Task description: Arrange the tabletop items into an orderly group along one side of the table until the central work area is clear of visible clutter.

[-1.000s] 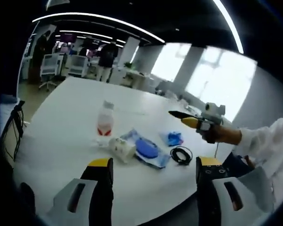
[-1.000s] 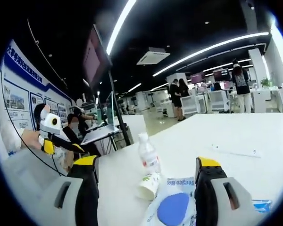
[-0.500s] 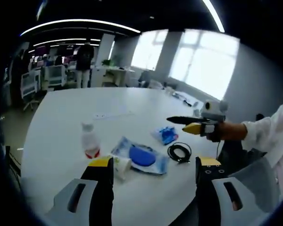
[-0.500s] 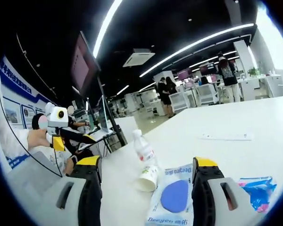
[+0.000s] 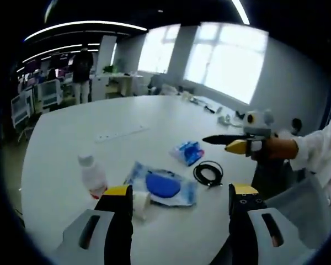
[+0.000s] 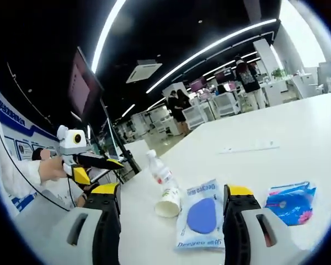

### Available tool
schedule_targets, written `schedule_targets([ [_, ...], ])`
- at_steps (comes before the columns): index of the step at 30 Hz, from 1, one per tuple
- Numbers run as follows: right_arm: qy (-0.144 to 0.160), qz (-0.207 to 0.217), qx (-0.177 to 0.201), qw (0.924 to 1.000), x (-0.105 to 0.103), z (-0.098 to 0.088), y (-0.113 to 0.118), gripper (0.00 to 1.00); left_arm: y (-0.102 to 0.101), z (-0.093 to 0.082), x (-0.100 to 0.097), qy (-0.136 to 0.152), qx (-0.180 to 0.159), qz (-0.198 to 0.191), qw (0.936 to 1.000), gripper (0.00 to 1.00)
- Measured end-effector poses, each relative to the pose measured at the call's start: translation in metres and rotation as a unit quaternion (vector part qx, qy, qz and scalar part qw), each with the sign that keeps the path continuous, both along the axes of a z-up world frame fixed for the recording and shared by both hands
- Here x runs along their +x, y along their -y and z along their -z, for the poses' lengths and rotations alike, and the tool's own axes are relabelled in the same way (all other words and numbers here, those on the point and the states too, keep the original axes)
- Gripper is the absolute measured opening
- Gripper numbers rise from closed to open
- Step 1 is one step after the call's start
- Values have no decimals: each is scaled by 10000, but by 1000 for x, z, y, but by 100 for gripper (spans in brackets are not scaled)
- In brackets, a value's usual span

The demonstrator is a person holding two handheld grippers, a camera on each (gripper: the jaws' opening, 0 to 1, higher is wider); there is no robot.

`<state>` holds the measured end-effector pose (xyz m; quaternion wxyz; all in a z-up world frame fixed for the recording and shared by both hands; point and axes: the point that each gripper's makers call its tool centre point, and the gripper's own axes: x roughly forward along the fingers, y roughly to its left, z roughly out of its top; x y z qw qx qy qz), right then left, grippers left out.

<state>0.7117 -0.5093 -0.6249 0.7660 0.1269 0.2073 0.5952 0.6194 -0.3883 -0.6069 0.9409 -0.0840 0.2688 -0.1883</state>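
Note:
On the white table (image 5: 66, 132) lie a clear bottle with a red label (image 5: 91, 175), a tipped paper cup (image 5: 139, 202), a white-and-blue packet (image 5: 163, 185), a small blue pouch (image 5: 187, 152) and a coiled black cable (image 5: 208, 174). My left gripper (image 5: 181, 190) hovers open above the near edge, holding nothing. The right gripper (image 5: 226, 141) is held in the air right of the cable. In the right gripper view, the bottle (image 6: 159, 172), cup (image 6: 168, 203), packet (image 6: 201, 216) and pouch (image 6: 291, 201) lie beyond my open, empty right gripper (image 6: 174, 190). The left gripper (image 6: 96, 161) hangs at the left.
A thin white strip (image 5: 121, 132) lies farther out on the table, with small items (image 5: 215, 110) near the window side. A white sleeve (image 5: 320, 154) reaches in from the right. People (image 6: 179, 105), desks and chairs stand across the room, and a screen on a stand (image 6: 80, 83) is beside the table.
Both views have swung with the hands: the small blue pouch has come into the right gripper view. The table items have not moved, and both grippers stay open.

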Motion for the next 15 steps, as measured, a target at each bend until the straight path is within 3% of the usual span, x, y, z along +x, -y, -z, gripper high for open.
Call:
schedule_targets([
  [15, -304, 346, -190, 9988, -5, 20, 21, 71, 1, 18, 24, -203, 85, 278, 9994, 66],
])
